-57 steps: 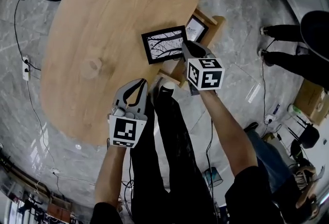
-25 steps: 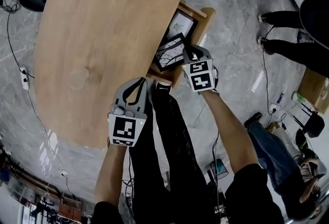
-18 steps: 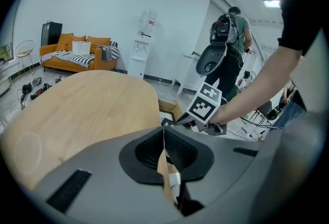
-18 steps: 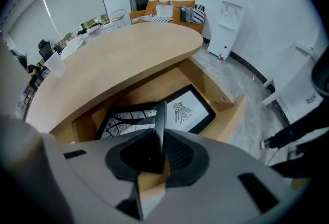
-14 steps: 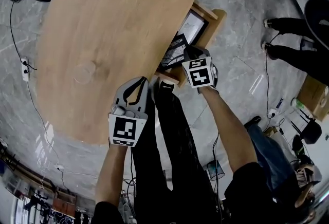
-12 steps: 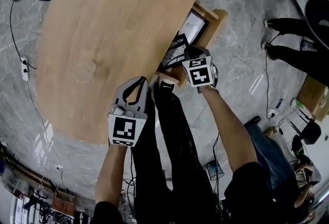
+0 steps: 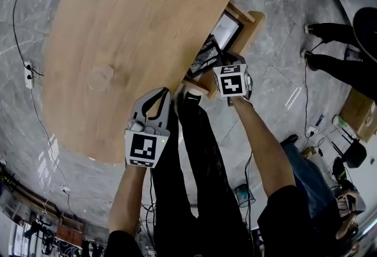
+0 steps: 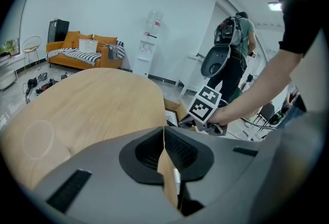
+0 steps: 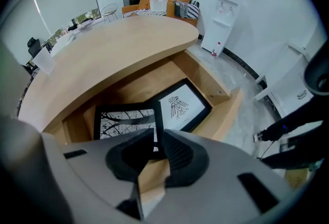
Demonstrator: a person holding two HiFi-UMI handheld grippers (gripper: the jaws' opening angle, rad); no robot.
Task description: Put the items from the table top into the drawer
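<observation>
Since the earlier frames, we see the right gripper (image 7: 218,64) carry the branch-print frame (image 9: 123,119) off the counter (image 7: 129,32) and down into the open drawer (image 9: 226,107). We count two frames and one drawer. The insect-print frame (image 9: 181,105) lies flat on the drawer floor. The branch-print frame sits tilted beside it, one edge overlapping its corner; we cannot tell if they touch. Right jaws are clamped on the branch-print frame's near edge. The left gripper (image 8: 164,138) hovers over the counter's near edge, jaws closed together with nothing between them.
</observation>
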